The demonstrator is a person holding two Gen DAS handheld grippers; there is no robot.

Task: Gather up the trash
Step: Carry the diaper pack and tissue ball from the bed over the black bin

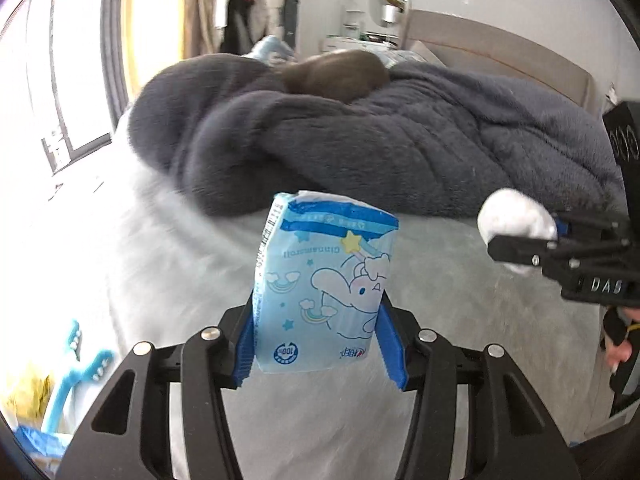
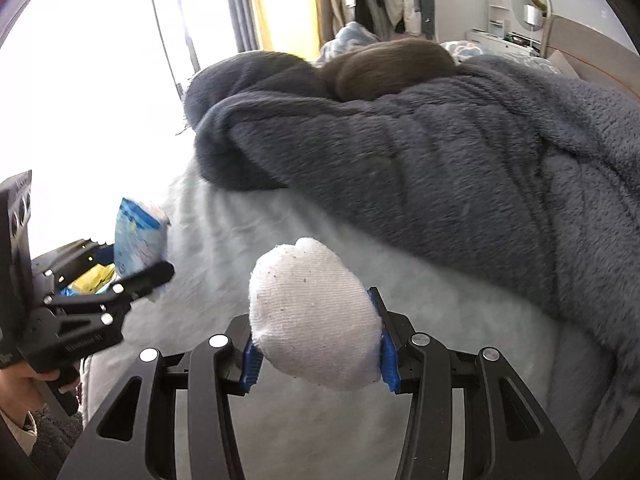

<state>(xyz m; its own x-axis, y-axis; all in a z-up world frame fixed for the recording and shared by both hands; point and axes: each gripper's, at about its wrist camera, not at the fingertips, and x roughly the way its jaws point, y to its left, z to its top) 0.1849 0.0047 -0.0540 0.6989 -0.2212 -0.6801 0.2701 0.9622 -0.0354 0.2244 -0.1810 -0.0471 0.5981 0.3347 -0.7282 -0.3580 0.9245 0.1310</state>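
Grippers carry both finds clear above the pale bed sheet (image 1: pixel 168 264): left gripper (image 1: pixel 318 344) pinches a blue tissue pack (image 1: pixel 324 288), right gripper (image 2: pixel 318 356) squeezes a balled white sock (image 2: pixel 312 312), presumably for binning.

So the bed (image 2: pixel 328 248) has a pale, slightly rumpled sheet showing across the near part. A big fluffy dark grey blanket (image 2: pixel 460 168) is piled across the far side, lying right on the sheet. A brown cushion-looking thing (image 2: pixel 392 66) sits behind the blanket, can't tell exactly what it is.
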